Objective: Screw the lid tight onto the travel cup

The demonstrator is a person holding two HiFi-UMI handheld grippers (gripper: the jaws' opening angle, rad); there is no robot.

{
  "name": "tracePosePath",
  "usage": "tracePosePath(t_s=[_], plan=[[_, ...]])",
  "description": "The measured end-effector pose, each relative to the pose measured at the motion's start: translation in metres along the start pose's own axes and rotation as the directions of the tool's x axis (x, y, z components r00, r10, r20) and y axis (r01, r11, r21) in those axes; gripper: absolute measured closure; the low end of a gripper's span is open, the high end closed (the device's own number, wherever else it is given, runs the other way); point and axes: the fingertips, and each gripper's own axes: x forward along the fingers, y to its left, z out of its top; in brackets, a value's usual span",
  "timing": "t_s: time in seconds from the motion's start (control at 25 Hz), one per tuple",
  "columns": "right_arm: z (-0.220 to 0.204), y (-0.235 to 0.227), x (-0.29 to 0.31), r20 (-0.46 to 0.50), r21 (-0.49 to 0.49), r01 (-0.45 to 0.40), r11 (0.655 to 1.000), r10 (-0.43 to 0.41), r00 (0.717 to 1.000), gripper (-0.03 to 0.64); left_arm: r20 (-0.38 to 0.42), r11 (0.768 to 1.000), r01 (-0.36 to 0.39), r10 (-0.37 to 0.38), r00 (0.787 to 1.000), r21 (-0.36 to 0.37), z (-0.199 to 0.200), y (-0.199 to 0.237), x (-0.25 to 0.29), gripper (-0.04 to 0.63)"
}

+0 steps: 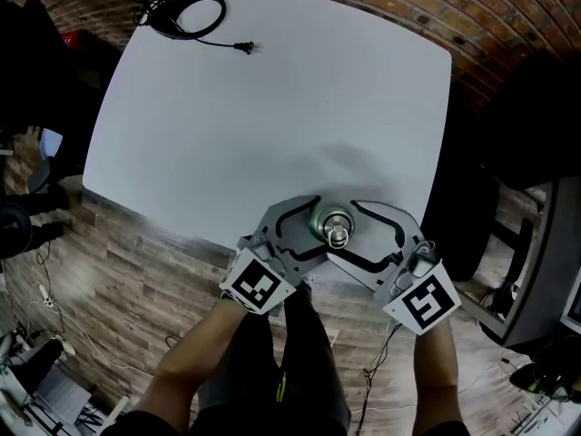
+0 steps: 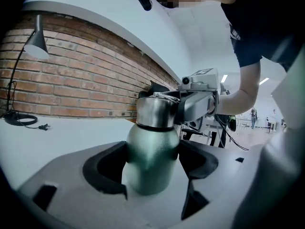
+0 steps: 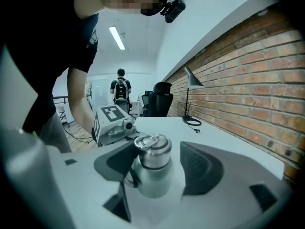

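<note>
A green travel cup [image 1: 321, 222] with a steel lid [image 1: 339, 229] stands near the white table's front edge. My left gripper [image 1: 313, 230] is shut on the cup's body [image 2: 152, 156], its dark pads [image 2: 107, 168] pressing on both sides below the lid [image 2: 155, 111]. My right gripper [image 1: 359, 232] reaches in from the right at lid height. In the right gripper view the ring-topped lid [image 3: 153, 151] sits between the right gripper's [image 3: 157, 166] jaws. They stand wide, and the right pad [image 3: 200, 168] is clear of the lid.
The white table [image 1: 272, 107] stretches away behind the cup. A desk lamp with a coiled black cable [image 1: 186, 12] and its plug [image 1: 243, 47] lies at the far left corner. Brick wall runs along the far side. A person [image 3: 120, 87] stands far off.
</note>
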Motion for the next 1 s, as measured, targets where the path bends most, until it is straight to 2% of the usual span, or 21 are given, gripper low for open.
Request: tracePosePath(t_s=[0.12, 0.28, 0.36, 0.48, 0.68, 0.8, 1.0], plan=[[-0.0013, -0.0004, 0.0024, 0.012, 0.042, -0.057, 0.997, 0.057, 0.998, 0.334, -0.001, 1.000, 0.006, -0.006, 1.000, 0.006, -0.0009, 0.0000, 0.0001, 0.244], [-0.0009, 0.0016, 0.0073, 0.020, 0.067, -0.061, 0.996, 0.060, 0.998, 0.356, 0.011, 1.000, -0.002, 0.002, 1.000, -0.016, 0.0051, 0.0025, 0.0001, 0.244], [-0.0016, 0.0010, 0.0078, 0.014, 0.073, -0.025, 0.997, 0.025, 1.000, 0.357, 0.012, 1.000, -0.003, 0.003, 1.000, -0.020, 0.0053, 0.0031, 0.0001, 0.244], [-0.0015, -0.0012, 0.0080, 0.027, 0.108, 0.082, 0.991, -0.085, 0.996, 0.357, 0.005, 1.000, -0.005, 0.005, 1.000, -0.008, 0.0020, 0.0028, -0.0002, 0.244], [0.0008, -0.0024, 0.0060, 0.068, 0.187, 0.288, 0.939, -0.305, 0.950, 0.357, 0.002, 1.000, -0.025, 0.025, 1.000, -0.003, 0.0030, 0.0023, -0.0002, 0.244], [0.0010, -0.0001, 0.0049, 0.089, 0.237, 0.316, 0.919, -0.345, 0.935, 0.357, -0.005, 1.000, -0.021, 0.021, 1.000, 0.015, 0.0000, 0.0014, 0.0002, 0.244], [0.0018, 0.0034, 0.0049, 0.076, 0.228, 0.319, 0.920, -0.344, 0.936, 0.342, 0.003, 0.999, -0.033, 0.033, 0.999, -0.002, 0.0049, 0.0021, 0.0002, 0.244]])
